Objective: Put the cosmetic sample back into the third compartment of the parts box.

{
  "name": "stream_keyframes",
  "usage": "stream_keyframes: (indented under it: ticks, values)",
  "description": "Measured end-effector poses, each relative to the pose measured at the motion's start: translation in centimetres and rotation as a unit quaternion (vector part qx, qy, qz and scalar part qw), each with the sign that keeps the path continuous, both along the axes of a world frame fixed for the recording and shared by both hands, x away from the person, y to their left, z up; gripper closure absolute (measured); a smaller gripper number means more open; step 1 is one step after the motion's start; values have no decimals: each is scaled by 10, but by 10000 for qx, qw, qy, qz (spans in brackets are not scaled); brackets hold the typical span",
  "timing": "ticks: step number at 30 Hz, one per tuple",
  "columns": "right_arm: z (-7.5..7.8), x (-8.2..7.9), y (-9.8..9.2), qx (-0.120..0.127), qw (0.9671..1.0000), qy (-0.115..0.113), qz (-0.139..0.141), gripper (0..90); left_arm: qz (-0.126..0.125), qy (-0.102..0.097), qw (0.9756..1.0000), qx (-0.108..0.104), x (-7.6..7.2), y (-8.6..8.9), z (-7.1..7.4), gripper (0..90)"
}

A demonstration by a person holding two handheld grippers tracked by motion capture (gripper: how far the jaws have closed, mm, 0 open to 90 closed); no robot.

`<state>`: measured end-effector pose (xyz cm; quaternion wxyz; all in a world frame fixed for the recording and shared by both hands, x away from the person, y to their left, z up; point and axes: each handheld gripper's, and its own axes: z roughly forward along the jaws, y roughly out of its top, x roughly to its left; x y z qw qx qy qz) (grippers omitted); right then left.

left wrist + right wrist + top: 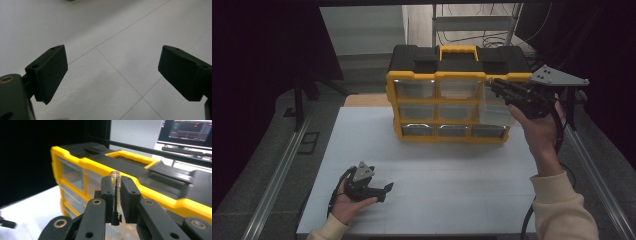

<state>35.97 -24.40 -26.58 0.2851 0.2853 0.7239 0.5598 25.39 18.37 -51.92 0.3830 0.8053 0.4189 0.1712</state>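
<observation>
The yellow organizer (452, 95) blocks the table's (437, 170) far half; the whole near half lies open around the left gripper (384, 192)

Dark curtains (267, 40) flank a white table (437, 170) (monitor (187, 131) glowing behind) over grey floor (257, 145).

Item: clear drawer (497, 107), one unit. You have it pulled out of the yellow-and-black organizer's (442, 75) right column at 1 o'clock on the table, its thin transparent edge (115, 192) pinched upright.
</observation>
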Motion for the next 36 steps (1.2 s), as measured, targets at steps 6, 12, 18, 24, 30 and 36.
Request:
stream_keyframes:
  ticks: [6,12,18,24,30,36]
  values:
    - [-4,8,-9,-64,9995,38,-318,758,-1,6,10000,2,0,0,0,95]
    - [-6,3,-10,35,9992,-104,-377,391,1,15,10000,12,1,1,-1,95]
    - [-8,-10,-10,217,9998,-4,34,275,-2,25,10000,-28,2,0,-1,95]
    - [-11,-26,2,273,9980,15,569,237,-7,27,10000,-55,0,1,0,95]
    - [-18,-38,8,204,9962,28,848,228,39,13,9999,-113,-2,2,1,94]
    - [-23,-47,7,168,9954,43,938,228,28,-1,9999,-106,-3,2,2,93]
